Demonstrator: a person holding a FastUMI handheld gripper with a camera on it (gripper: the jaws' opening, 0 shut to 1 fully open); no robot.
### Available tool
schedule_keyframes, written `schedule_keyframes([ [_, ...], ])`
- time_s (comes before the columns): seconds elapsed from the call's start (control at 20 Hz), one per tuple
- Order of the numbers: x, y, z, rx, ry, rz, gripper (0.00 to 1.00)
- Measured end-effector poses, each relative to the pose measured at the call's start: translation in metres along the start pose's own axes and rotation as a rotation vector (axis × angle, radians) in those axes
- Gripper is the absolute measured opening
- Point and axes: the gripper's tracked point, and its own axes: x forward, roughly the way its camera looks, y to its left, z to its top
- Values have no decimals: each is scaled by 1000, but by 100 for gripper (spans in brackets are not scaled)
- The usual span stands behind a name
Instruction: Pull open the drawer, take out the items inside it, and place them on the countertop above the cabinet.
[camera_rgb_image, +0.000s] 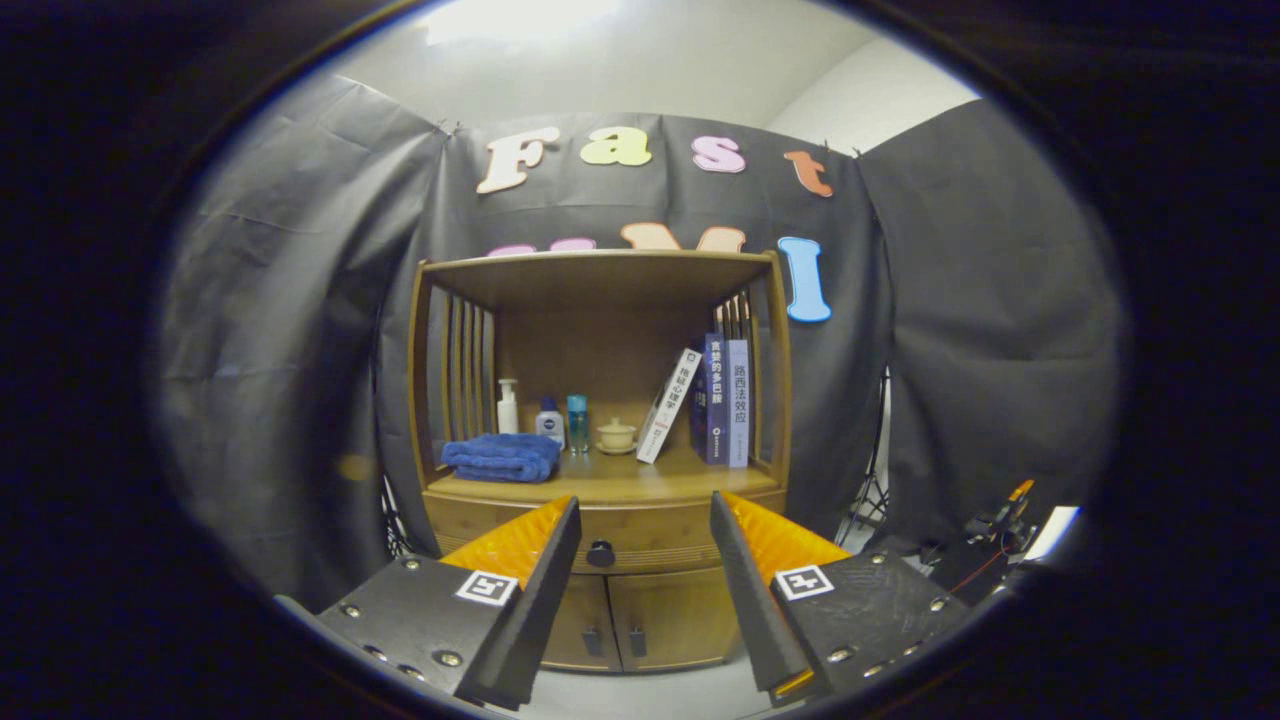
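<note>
The hand-held gripper (645, 515) hangs spread and empty before the cabinet (600, 440). The closed drawer's knob (600, 553) sits between its fingers, beyond them; approach straight, pinch it squarely, then pull level.

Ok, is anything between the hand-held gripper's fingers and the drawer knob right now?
Nothing in the gripper view: the hand-held gripper is open, and the dark drawer knob on the closed drawer shows in the gap between the fingers, beyond their tips, with bare space ahead.
</note>
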Motion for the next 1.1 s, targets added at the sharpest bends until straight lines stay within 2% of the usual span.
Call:
schedule_keyframes([
  [0.5, 5, 1, -9, 9, 23, 3, 79],
  [0.8, 27, -5, -50, 18, 122, -26, 79],
  [1.1, 58, 4, -92, 99, 131, -13, 78],
])
